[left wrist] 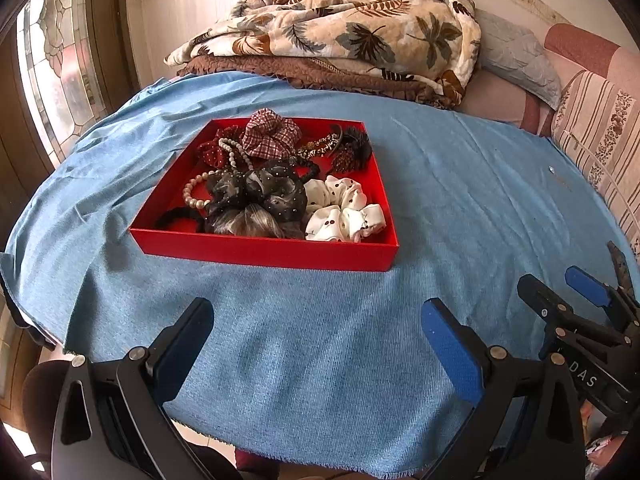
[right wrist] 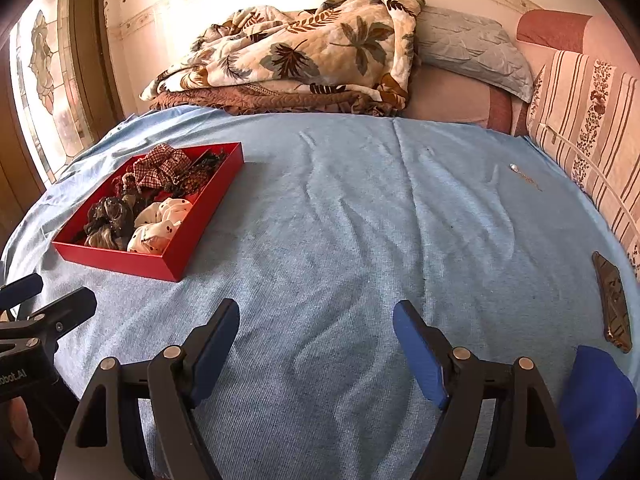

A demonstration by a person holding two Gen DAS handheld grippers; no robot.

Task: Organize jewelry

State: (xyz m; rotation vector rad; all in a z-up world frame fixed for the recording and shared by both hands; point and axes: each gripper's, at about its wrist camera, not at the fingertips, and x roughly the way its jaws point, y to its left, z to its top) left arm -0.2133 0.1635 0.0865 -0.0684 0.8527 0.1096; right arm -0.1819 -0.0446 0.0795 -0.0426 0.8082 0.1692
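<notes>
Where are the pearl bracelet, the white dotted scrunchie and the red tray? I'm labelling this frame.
pearl bracelet (left wrist: 195,191): left wrist view, its near bead loop.
white dotted scrunchie (left wrist: 344,216): left wrist view, middle folds.
red tray (left wrist: 264,254): left wrist view, front wall.

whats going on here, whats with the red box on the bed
A person holds a gripper in each hand over a blue cloth. The left gripper and right gripper both have jaws open and hold nothing. The red tray ahead is full of scrunchies, with a pearl bracelet among them. A small piece of jewelry lies apart on the cloth, far right.
</notes>
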